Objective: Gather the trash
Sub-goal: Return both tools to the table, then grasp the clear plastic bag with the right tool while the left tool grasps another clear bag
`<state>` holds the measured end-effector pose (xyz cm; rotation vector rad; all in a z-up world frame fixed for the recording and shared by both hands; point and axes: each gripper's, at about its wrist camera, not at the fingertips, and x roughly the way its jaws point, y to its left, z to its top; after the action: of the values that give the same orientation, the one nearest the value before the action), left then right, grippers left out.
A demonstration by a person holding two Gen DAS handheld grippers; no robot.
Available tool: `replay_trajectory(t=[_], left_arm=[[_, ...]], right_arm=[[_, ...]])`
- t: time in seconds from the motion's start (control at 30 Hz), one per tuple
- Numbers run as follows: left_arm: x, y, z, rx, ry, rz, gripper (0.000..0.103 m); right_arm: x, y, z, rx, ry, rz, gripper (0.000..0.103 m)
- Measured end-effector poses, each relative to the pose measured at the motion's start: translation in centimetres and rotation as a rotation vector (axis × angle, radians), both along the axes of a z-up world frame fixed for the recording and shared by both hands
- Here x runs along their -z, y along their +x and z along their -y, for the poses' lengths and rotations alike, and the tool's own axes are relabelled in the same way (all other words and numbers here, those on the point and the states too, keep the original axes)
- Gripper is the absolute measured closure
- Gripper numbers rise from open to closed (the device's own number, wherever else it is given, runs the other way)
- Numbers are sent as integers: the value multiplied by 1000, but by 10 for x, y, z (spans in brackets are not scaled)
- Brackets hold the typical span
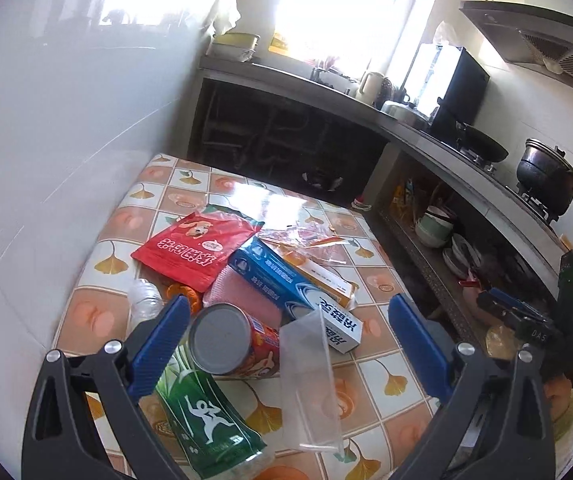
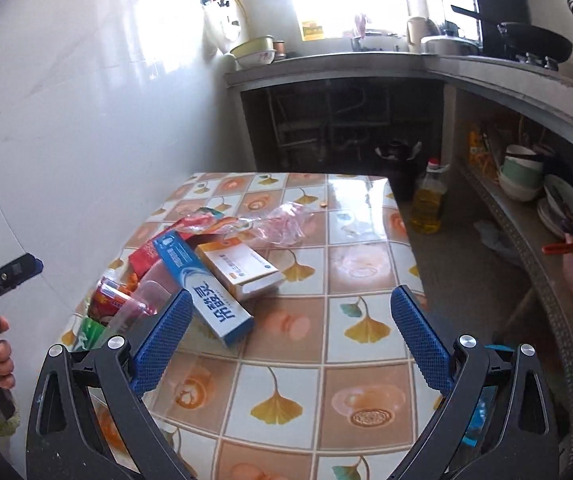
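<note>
Left wrist view: the left gripper (image 1: 288,342) is held with its fingers wide apart above a heap of trash on the tiled bench (image 1: 382,396), and nothing is gripped. Between the fingers lie a tin can (image 1: 230,340) on its side and a clear plastic sleeve (image 1: 310,380); a green pouch (image 1: 206,412) lies just under the can. The can is judged the likeliest first pick: it should be straddled across its round body, so that it is not rolled toward the blue carton (image 1: 286,284). In the right wrist view the right gripper (image 2: 290,336) is likewise spread and empty over bare bench, beside the blue carton.
</note>
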<state>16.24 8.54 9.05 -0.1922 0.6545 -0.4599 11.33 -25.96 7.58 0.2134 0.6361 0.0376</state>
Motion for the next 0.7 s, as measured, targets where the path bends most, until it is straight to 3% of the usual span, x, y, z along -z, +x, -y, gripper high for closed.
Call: replay_trajectory(t=[0.23,0.47,0.7], left_arm=[[3,37,-17,-79,1,-25,6],[10,69,-29,-127,-5,-61,6],[15,87,-24,-102,-4,-90,6]], right_arm=[[0,65,23,-109,259,-82,8],[23,152,27,-223,600,-259,8],[82,235,16,-195,805,-484,27]])
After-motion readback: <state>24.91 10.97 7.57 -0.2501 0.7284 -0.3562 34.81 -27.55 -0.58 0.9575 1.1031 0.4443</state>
